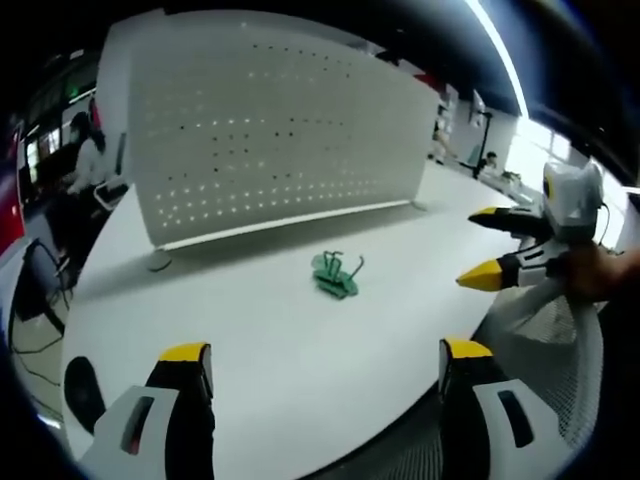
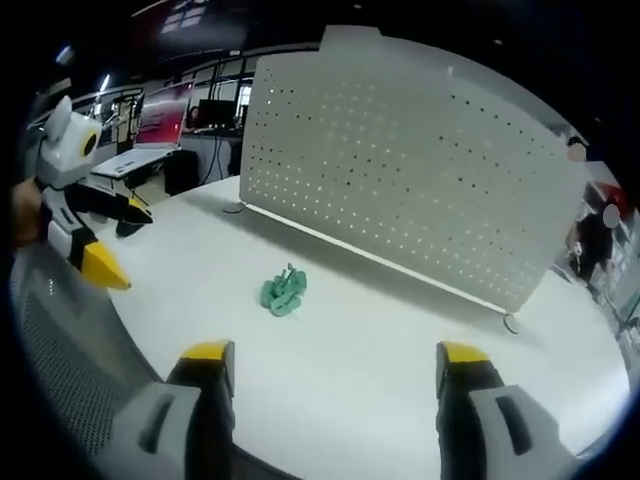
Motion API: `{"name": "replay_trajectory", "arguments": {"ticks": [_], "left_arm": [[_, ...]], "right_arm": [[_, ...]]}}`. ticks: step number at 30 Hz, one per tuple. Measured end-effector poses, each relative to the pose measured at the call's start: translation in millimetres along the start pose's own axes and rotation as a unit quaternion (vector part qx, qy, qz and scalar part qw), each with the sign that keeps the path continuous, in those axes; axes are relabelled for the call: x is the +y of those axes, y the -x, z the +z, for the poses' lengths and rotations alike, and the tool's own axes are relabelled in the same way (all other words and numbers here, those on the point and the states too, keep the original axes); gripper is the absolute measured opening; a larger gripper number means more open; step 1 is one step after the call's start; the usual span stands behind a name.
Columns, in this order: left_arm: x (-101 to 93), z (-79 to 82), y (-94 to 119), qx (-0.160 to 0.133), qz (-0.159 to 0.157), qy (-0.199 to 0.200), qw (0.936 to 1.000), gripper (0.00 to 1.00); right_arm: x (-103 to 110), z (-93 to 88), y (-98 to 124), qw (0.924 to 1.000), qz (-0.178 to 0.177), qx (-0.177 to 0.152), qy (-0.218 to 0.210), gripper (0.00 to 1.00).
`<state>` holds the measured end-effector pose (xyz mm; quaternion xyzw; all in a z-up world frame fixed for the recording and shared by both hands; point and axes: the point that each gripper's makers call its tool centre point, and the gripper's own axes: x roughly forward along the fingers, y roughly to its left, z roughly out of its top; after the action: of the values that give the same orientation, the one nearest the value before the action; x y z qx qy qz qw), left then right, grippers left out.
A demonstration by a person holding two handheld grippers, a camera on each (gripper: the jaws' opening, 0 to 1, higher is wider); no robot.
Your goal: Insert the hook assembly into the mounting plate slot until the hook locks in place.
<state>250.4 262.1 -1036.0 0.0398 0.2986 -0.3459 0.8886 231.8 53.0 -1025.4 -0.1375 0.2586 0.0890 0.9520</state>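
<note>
A small green hook assembly (image 1: 336, 274) lies on the white table (image 1: 250, 330), in front of an upright white perforated mounting plate (image 1: 270, 130). In the right gripper view the same green piece (image 2: 283, 291) rests before the plate (image 2: 410, 165). My left gripper (image 1: 325, 352) is open, near the table's front edge, well short of the hook. My right gripper (image 2: 335, 350) is open too, with nothing between its jaws. The right gripper (image 1: 490, 245) enters the left gripper view from the right, and the left gripper (image 2: 118, 245) shows at the left of the right gripper view.
The plate stands on small feet (image 1: 158, 262) near the table's far side. A person (image 1: 85, 150) sits at a desk beyond the table's left. Desks and monitors (image 2: 160, 130) fill the background. A mesh sleeve (image 1: 560, 340) covers the hand on the right.
</note>
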Motion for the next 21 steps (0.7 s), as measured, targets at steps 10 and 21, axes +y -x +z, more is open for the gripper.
{"name": "replay_trajectory", "arguments": {"ticks": [10,21], "left_arm": [[0.0,0.3,0.7,-0.002,0.000,0.003,1.0000,0.95],[7.2,10.5,7.9,-0.025,0.006,0.021,0.9995,0.94]], "right_arm": [[1.3,-1.8,0.1,1.0000,0.003,0.004,0.000,0.79],[-5.2,6.3,-0.2,0.9970,-0.004,-0.024,-0.074,0.76]]}}
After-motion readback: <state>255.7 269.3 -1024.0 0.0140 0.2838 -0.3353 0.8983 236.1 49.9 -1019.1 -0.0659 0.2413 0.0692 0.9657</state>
